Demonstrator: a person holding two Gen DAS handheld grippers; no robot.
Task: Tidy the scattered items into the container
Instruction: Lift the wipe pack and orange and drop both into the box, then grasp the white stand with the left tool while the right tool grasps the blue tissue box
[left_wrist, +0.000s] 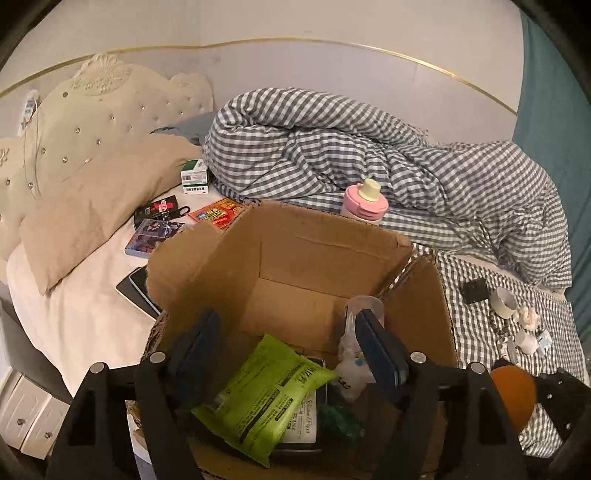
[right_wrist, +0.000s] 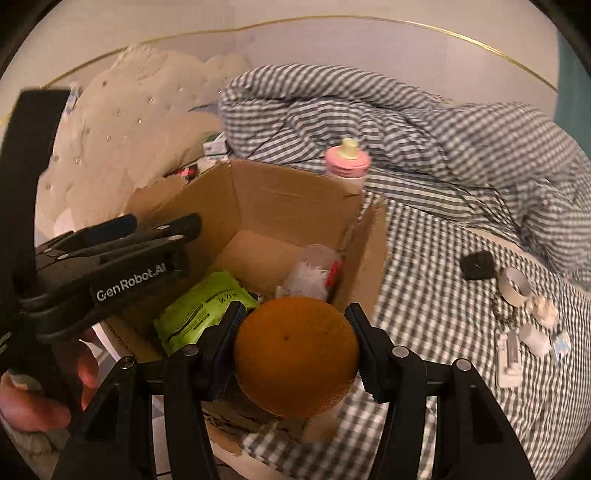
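Partway through, more left than done. The cardboard box (left_wrist: 325, 258) sits on the bed and already holds a green wipes pack (left_wrist: 258, 391), a clear plastic bag with a cup (left_wrist: 354, 350) and some darker flat stuff underneath (can't tell what).

Left gripper (left_wrist: 291, 347) hangs over the box, jaws apart, nothing between the pads. It looks empty.

Right gripper (right_wrist: 295, 343) is clamped on an orange (right_wrist: 295, 354), both pads pressing its sides, at the near right corner of the box rather than over the middle. My read: the orange goes in next, needs a shift left over the opening before release.

Still loose on the bed:
- pink bottle (left_wrist: 364, 201) just behind the box
- green-and-white carton (left_wrist: 195, 176), card packs (left_wrist: 155, 225), red packet (left_wrist: 218, 216) and a tablet (left_wrist: 138, 291) to the left by the pillow (left_wrist: 96, 206)
- black block (right_wrist: 476, 264), tape roll (right_wrist: 515, 290) and small white bits (right_wrist: 532, 338) on the checked sheet to the right.
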